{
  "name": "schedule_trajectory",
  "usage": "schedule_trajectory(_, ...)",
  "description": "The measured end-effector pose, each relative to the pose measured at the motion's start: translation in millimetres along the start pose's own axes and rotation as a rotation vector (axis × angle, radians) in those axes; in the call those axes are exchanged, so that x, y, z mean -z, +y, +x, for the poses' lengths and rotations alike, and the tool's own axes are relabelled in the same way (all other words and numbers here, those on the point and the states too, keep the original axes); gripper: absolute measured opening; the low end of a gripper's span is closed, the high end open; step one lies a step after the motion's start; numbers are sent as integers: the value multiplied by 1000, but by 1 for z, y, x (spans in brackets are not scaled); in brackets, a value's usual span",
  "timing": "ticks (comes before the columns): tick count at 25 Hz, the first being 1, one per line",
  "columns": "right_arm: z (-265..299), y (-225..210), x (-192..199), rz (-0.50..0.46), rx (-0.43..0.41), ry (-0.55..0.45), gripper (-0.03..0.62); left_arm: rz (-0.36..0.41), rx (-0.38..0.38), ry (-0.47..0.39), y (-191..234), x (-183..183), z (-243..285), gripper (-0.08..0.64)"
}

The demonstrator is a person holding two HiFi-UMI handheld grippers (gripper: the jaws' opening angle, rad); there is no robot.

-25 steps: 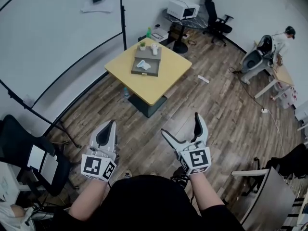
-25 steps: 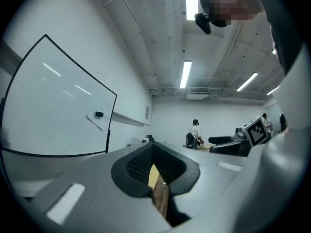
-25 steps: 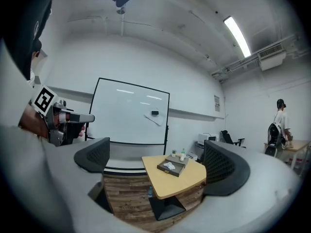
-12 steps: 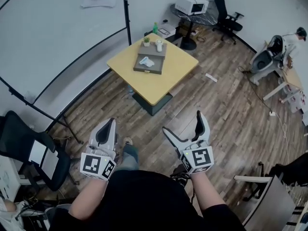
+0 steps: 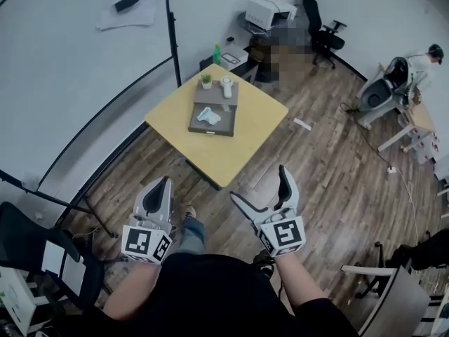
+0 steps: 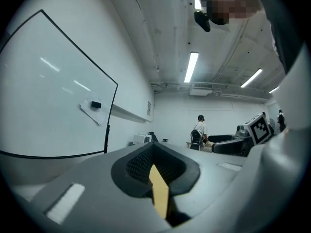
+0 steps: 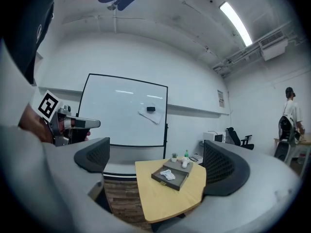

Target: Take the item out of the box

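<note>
A grey open box (image 5: 211, 113) lies on the yellow table (image 5: 236, 140), well ahead of both grippers. A white crumpled item (image 5: 208, 117) rests inside it. In the right gripper view the box (image 7: 171, 176) and the white item (image 7: 168, 174) show between the spread jaws. My left gripper (image 5: 163, 183) is held low at the left, shut with nothing in it; its own view (image 6: 154, 155) shows only a yellow sliver between the jaws. My right gripper (image 5: 259, 182) is open and empty, short of the table's near corner.
A small potted plant (image 5: 205, 81) and a white cup (image 5: 226, 85) stand at the box's far end, with a green bottle (image 5: 217, 53) behind. A whiteboard (image 5: 77, 83) stands left. A black chair (image 5: 28, 241) is near left. A person (image 5: 428, 55) is at the far right.
The table and box have come closer and sit lower in the head view. Both grippers keep their pose, left shut and right open.
</note>
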State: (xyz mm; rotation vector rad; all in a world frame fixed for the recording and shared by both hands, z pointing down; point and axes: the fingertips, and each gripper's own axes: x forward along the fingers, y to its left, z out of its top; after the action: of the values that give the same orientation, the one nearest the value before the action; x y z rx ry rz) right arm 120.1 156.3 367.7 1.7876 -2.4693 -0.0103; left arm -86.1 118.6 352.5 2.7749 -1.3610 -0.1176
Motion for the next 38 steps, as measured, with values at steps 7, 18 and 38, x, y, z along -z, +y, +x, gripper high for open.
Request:
schedule_trajectory(7, 127, -29, -22, -21, 42, 24, 599, 0, 51, 4, 95, -17, 107, 0)
schedule_trajectory(18, 264, -60, -32, -69, 98, 109, 598, -13, 140, 20, 194, -13, 230, 0)
schedule_trajectory(38, 362, -97, -1, -176, -142, 271, 598, -13, 88, 34, 197, 1, 293, 0)
